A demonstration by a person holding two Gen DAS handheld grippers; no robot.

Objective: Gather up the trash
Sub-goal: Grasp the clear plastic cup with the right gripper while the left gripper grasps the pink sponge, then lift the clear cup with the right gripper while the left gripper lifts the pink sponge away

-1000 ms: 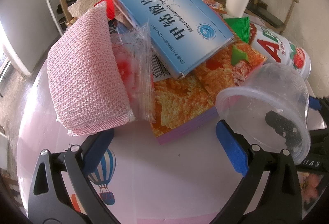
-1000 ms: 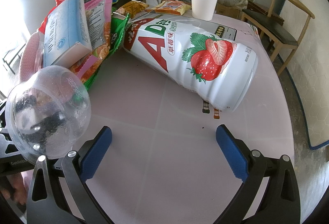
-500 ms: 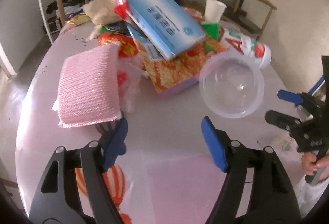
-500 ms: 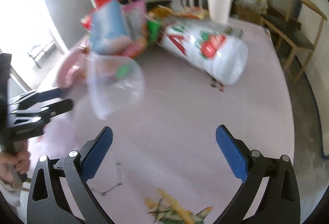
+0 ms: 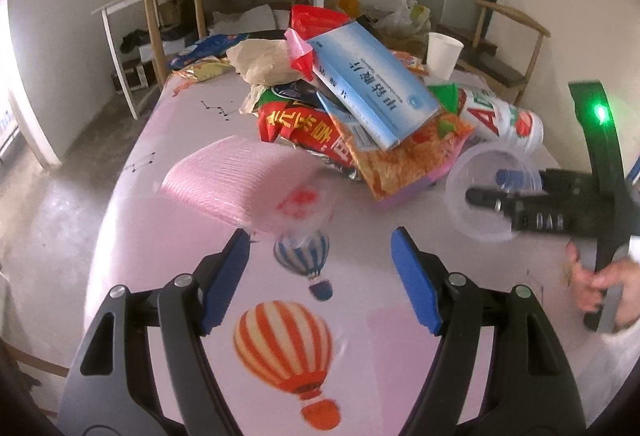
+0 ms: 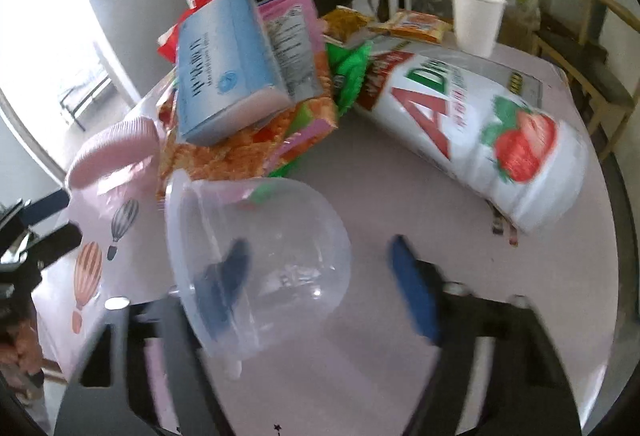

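I had backed both spread grippers off the pile; the clear plastic cup hung on my right gripper's left finger, unpinched; left gripper empty.

Both hand-held grippers agape

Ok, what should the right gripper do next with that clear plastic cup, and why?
Probably close the right gripper on the clear cup. Its jaws stand wide open; one finger shows through the cup's wall, the other is well clear of it, so nothing pinches the cup yet. Blur hides whether that finger sits inside.
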